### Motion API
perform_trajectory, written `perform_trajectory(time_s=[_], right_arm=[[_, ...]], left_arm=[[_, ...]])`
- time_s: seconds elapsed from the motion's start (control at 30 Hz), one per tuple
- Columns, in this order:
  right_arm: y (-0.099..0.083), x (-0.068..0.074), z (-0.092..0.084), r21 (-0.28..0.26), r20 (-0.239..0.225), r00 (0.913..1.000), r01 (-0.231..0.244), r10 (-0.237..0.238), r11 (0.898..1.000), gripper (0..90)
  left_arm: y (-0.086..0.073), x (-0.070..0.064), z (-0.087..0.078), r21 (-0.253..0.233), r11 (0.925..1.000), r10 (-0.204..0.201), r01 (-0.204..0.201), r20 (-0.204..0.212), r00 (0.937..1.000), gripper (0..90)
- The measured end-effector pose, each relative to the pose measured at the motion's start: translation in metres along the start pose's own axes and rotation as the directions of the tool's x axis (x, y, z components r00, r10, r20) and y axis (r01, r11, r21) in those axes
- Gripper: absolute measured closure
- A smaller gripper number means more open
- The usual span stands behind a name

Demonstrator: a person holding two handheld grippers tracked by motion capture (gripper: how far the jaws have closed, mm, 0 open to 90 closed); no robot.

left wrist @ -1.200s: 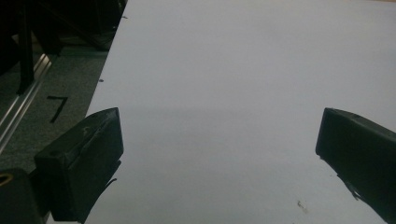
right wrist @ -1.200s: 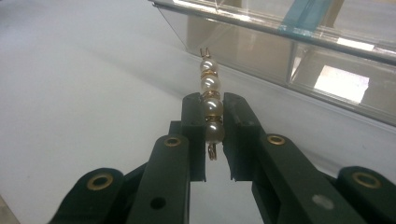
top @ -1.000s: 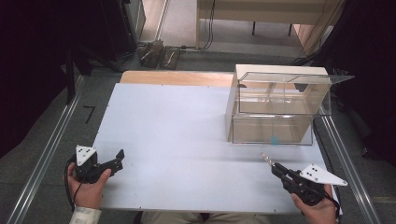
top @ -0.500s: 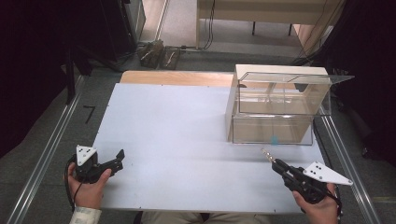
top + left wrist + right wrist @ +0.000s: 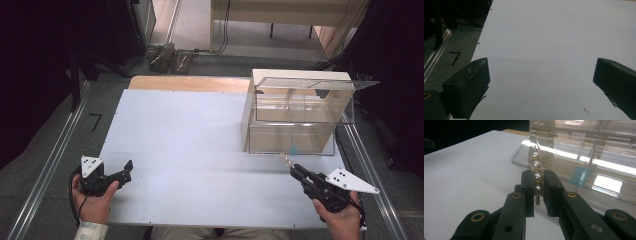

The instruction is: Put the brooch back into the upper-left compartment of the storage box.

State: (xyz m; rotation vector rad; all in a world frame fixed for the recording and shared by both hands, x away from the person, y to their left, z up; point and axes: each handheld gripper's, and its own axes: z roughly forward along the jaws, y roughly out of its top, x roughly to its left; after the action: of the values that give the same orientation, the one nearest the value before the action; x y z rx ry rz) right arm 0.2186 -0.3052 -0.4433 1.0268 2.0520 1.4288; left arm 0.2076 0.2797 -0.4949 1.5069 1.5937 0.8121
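— What lies around the right hand-held gripper?

— Just ahead of its tips stands a clear plastic box with thin glossy walls and a lid tilted open; a small blue tab sits on its near edge. A pale wooden panel forms the box's left side. Nothing stands between the gripper and the box.

— And what does that gripper carry?

— Its black jaws are clamped on a short string of pearls: round, shiny white beads with gold spacers and a small metal clasp at the far end, pointing toward the box. In the high view the pearls stick out past the gripper, close to the box's front wall.

— The left hand-held gripper?

— Its jaws stand wide apart, holding nothing. Ahead of it stretches the bare, smooth white desk; to its left the desk edge drops to a dark grey floor with a metal rail and a black mark.
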Motion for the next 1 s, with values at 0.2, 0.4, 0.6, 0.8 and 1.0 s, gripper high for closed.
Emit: perform_trajectory(time_s=[0.2, 0.4, 0.6, 0.8, 1.0], right_arm=[[0.005, 0.0, 0.002, -0.011, -0.002, 1.0, 0.008, -0.008, 1.0, 77.6], [0.008, 0.001, 0.003, -0.018, -0.003, 0.9999, 0.011, -0.011, 1.0, 77.6], [0.015, 0.002, 0.004, -0.036, -0.005, 0.9998, 0.019, -0.019, 0.999, 77.6], [0.02, 0.002, 0.004, -0.052, -0.005, 0.9996, 0.027, -0.028, 0.998, 77.6], [0.025, 0.002, 0.004, -0.061, -0.004, 0.9996, 0.026, -0.027, 0.998, 77.5]], left_arm=[[0.0, 0.0, 0.0, 0.0, 1.0, 0.0, 0.0, 0.0, 1.0, 1.2], [0.0, 0.0, 0.0, -0.001, 1.0, 0.0, 0.0, 0.0, 1.0, 1.1], [0.0, 0.0, 0.0, -0.001, 1.0, 0.0, 0.0, 0.0, 1.0, 1.2], [0.0, 0.0, 0.0, -0.001, 1.0, -0.001, 0.001, 0.0, 1.0, 1.2], [0.0, 0.0, 0.0, 0.0, 1.0, 0.0, 0.0, 0.0, 1.0, 1.2]])
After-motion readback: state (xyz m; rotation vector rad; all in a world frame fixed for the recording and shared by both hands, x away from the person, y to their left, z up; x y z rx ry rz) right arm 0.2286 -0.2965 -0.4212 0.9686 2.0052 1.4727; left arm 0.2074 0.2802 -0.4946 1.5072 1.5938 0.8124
